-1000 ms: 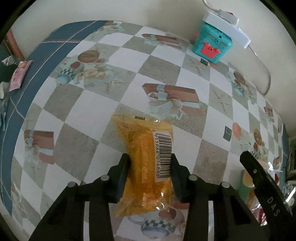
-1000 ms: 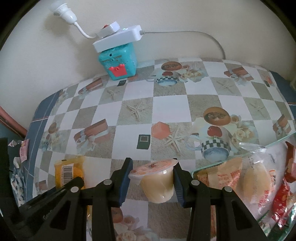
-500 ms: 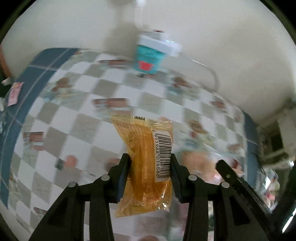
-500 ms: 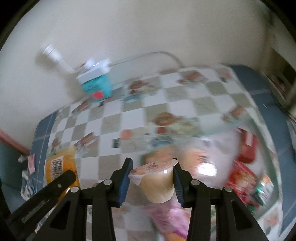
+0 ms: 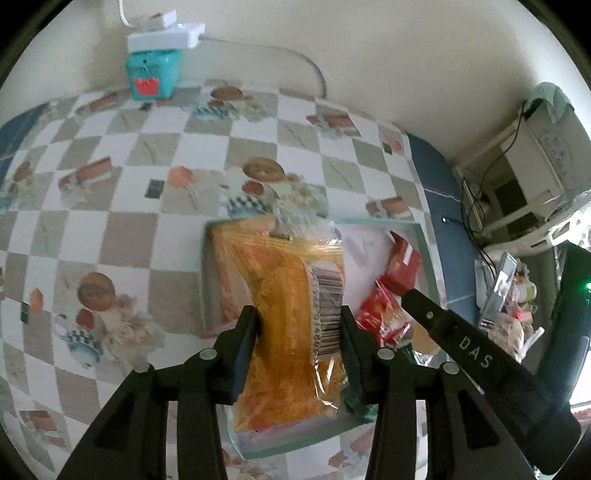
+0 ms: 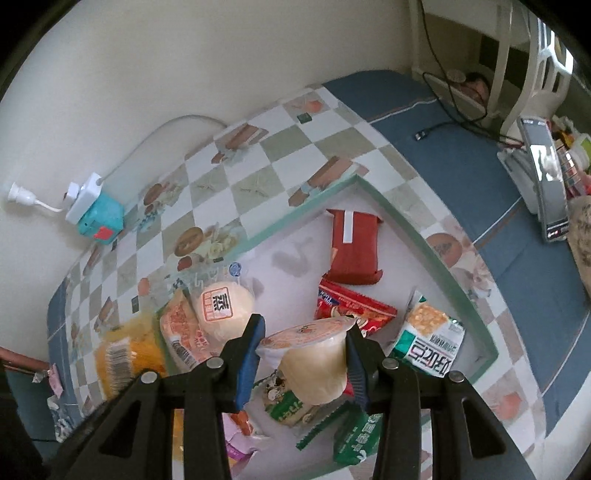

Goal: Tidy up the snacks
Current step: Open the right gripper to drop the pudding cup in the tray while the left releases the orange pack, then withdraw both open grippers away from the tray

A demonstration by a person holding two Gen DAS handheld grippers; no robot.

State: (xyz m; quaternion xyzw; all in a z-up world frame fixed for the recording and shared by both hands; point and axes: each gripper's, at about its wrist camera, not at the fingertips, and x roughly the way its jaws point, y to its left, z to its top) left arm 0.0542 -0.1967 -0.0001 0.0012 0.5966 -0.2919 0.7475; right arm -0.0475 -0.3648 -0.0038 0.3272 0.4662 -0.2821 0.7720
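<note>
Orange snack packet (image 5: 291, 314) hanging over tray (image 5: 421, 236), left gripper (image 5: 299, 332) jaws opening around it | jelly cup (image 6: 314, 354) being clamped by right gripper (image 6: 304, 350) | several snacks already lying in tray, both releases pending.

Cream wall (image 5: 369, 55), checkered tablecloth (image 5: 110, 206), white shelving (image 5: 535, 184) at right

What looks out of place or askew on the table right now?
No spill or damage that I can make out. The snacks in the green tray lie jumbled, some overlapping, and the white power strip sits perched on the teal box.
</note>
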